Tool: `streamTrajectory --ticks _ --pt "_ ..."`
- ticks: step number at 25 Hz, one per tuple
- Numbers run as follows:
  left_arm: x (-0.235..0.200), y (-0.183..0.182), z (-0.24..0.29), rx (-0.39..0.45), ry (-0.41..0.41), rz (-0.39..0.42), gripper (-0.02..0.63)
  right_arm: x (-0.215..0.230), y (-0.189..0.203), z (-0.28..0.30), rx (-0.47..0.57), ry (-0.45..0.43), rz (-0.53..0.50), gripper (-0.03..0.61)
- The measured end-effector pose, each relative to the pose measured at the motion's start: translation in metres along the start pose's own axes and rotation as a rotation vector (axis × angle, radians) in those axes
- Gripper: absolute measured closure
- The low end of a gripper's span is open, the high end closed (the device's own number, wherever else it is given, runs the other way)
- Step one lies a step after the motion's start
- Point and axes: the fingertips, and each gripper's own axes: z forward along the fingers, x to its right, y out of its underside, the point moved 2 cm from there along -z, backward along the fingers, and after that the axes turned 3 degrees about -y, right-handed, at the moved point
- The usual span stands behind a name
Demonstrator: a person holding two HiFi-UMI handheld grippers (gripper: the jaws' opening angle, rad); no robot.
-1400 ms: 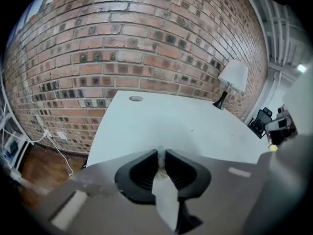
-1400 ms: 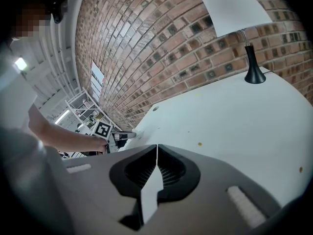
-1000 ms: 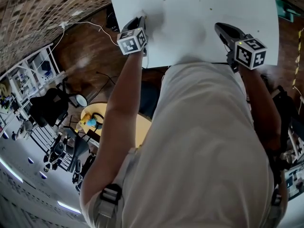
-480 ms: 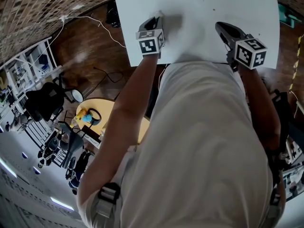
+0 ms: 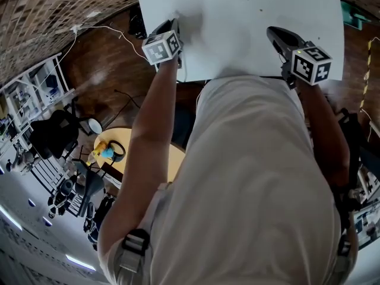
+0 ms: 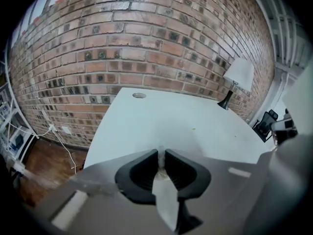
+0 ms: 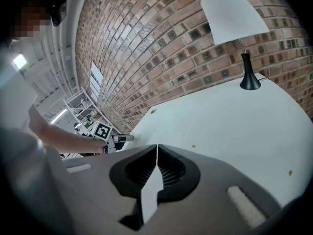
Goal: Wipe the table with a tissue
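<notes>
left claw (image 5: 173, 26), right claw (image 5: 273, 34) over table (image 5: 237, 10)

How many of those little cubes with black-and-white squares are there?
2. One cube sits on the left gripper, at the table edge; the other cube on the right gripper. None seems hidden.

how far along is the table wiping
Done: unclear; the white table top shows no wiped trace. In hand: the left tongs, jaws just eased slightly wider, pinch a white tissue at the table's left edge. Left: yellowish specks lie ahead of the shut, empty right tongs.
</notes>
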Motion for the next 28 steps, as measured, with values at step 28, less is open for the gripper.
streamTrajectory --ticks 28 --pt "-0.024 0.032 -0.03 -0.061 0.056 0.03 0.561 -0.04 0.019 -0.026 0.1 0.068 -0.013 0.565"
